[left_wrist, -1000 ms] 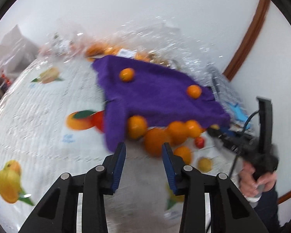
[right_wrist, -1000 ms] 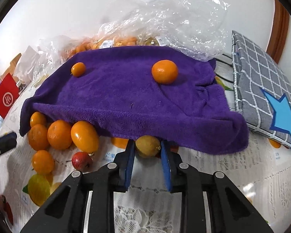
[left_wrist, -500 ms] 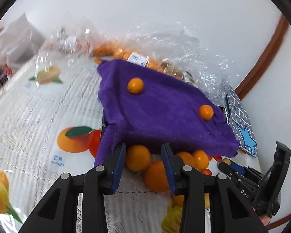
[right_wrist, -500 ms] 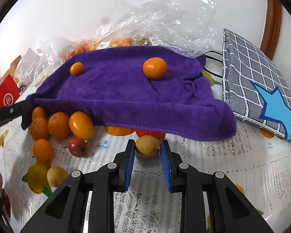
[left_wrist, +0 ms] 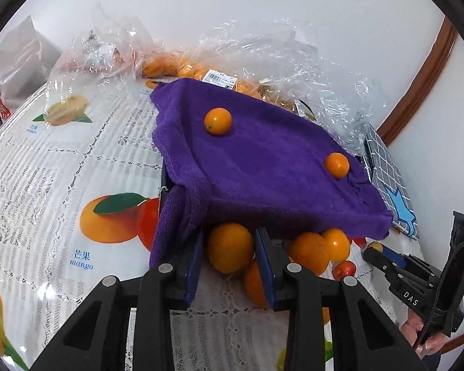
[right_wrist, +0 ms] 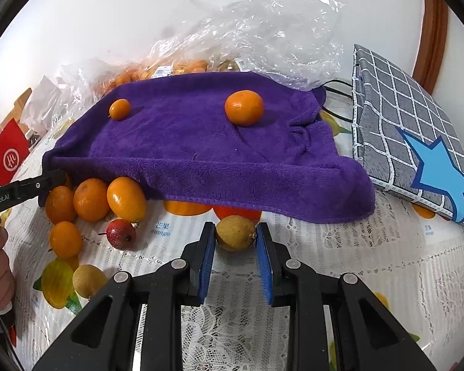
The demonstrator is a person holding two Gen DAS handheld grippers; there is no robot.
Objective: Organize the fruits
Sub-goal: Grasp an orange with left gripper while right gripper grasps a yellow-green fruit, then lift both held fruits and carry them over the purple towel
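Observation:
A purple towel (left_wrist: 263, 167) covers a raised tray; two small oranges (left_wrist: 218, 121) (left_wrist: 336, 165) sit on it. It also shows in the right wrist view (right_wrist: 207, 145). My left gripper (left_wrist: 229, 247) is open, its jaws on either side of a large orange (left_wrist: 230, 247) on the table at the towel's front edge. More oranges (left_wrist: 312, 255) lie to its right. My right gripper (right_wrist: 235, 232) is shut on a yellow-brown pear (right_wrist: 235, 232), just above the tablecloth. Oranges (right_wrist: 91, 199), a small red fruit (right_wrist: 120, 233) and another pear (right_wrist: 88, 279) lie to the left.
A fruit-print tablecloth (left_wrist: 46, 185) covers the table. Crumpled clear plastic bags (right_wrist: 256, 31) with more oranges lie behind the towel. A grey checked cushion with a blue star (right_wrist: 417, 142) lies at the right. A red card (right_wrist: 9, 154) stands far left.
My left gripper has moved forward and down until its jaws flank the large orange. My right gripper has drawn back from the towel's edge, still holding the pear.

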